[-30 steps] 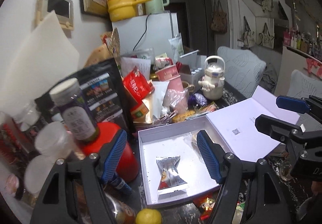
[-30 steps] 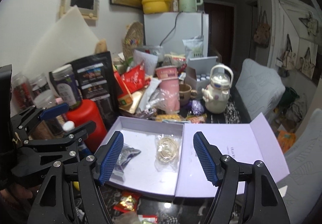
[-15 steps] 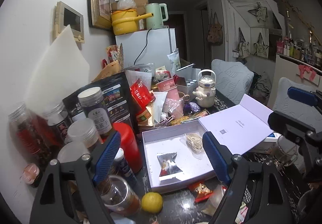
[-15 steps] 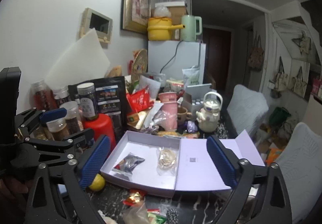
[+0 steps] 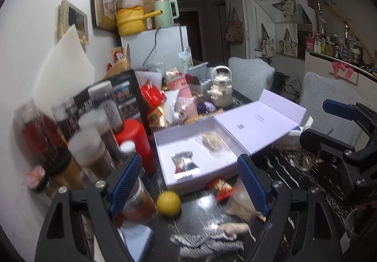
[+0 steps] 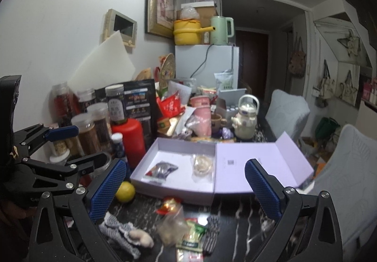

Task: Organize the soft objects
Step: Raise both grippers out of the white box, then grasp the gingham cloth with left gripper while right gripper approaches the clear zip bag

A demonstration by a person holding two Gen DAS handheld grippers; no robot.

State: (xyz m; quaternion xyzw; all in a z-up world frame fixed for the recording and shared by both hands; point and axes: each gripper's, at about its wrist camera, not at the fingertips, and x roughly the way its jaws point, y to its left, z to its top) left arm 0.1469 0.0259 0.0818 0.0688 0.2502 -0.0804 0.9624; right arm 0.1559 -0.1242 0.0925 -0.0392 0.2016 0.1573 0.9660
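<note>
Checked cloth (image 6: 122, 233) below right gripper's (image 6: 186, 189) opening jaws (untouched)

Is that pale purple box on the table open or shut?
Open. The box has its lid folded flat to the side, showing two small packets inside.

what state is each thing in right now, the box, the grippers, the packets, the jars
lavender box: open, lid folded flat to the right
silver snack packet: lying inside the box
clear packet: lying inside the box
left gripper: open, empty
right gripper: jaws opening, nothing between them
jars: upright, lids on
lemon: loose on the table beside the box
</note>
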